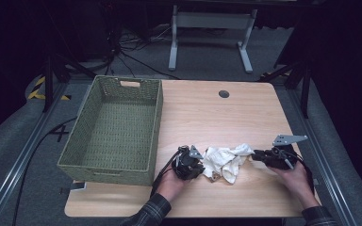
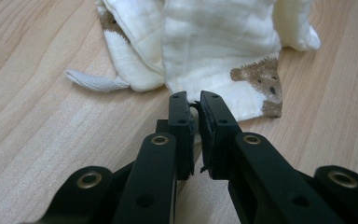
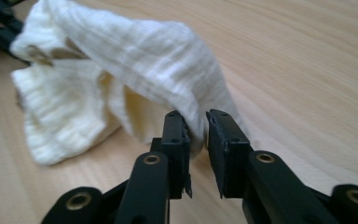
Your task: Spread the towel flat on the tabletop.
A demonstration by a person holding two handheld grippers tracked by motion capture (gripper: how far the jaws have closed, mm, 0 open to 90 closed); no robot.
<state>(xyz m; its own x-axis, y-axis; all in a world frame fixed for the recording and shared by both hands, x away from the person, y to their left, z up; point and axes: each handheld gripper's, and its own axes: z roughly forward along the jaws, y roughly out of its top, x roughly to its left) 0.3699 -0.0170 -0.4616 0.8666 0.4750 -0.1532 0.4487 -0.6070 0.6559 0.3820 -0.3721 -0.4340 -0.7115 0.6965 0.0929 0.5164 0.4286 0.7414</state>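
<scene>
A crumpled cream cloth (image 1: 224, 161) with brown bear prints lies near the table's front edge, between my two grippers. My left gripper (image 1: 205, 167) comes in from the cloth's left. In the left gripper view its jaws (image 2: 194, 99) stand almost together, pinching the cloth's (image 2: 214, 46) near hem beside a bear print. My right gripper (image 1: 255, 155) holds the cloth's right end. In the right gripper view a raised fold of the cloth (image 3: 135, 56) runs down between the jaws of that gripper (image 3: 198, 116) and fills the narrow gap.
A green woven basket (image 1: 158, 117) with nothing in it stands on the left part of the wooden table (image 1: 217, 117). A round cable hole (image 1: 224, 94) sits near the far edge. White table legs stand on the floor beyond.
</scene>
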